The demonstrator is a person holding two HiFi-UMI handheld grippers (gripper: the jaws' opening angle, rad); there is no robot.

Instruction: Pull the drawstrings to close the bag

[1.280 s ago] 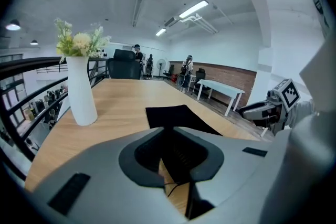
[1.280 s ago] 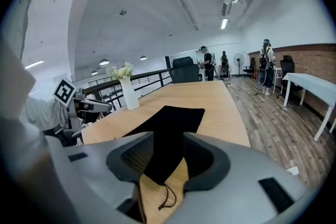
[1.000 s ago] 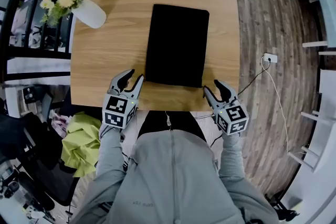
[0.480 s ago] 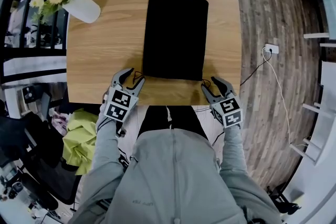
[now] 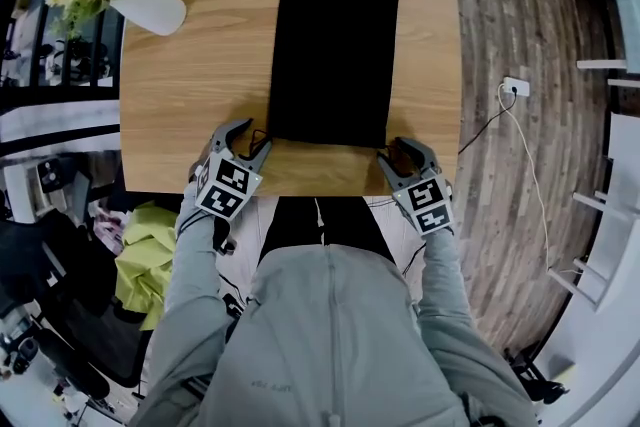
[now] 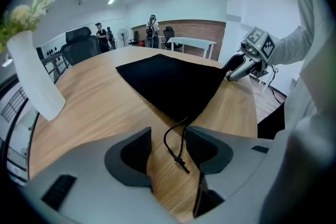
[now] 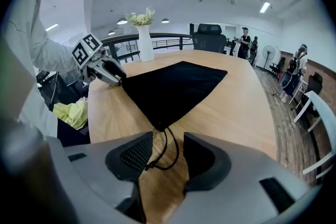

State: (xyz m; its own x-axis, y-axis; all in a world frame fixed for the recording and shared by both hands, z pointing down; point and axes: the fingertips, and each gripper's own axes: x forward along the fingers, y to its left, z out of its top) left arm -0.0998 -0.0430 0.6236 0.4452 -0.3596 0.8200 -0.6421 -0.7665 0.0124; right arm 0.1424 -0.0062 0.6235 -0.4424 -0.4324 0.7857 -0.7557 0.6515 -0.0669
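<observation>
Flat black fabric bag (image 5: 333,63) centre frame on our pale wooden worktop (image 5: 200,85), our left gripper (image 5: 247,137) at its lower-left corner, jaws just opening, released around a thin black drawstring (image 6: 178,160), our right gripper (image 5: 400,152) lower right, jaws released around the other drawstring (image 7: 177,153)

Left claw (image 6: 168,134) just opened wide, knotted drawstring (image 6: 178,160) lay loose between its jaws, black bag (image 6: 173,84) beyond it on wooden surface (image 6: 94,107).

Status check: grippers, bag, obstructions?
Left gripper open, fingers just opening, black drawstring between them. Right gripper open astride its drawstring loop. Flat black fabric bag not yet cinched. Nothing obstructing.
</observation>
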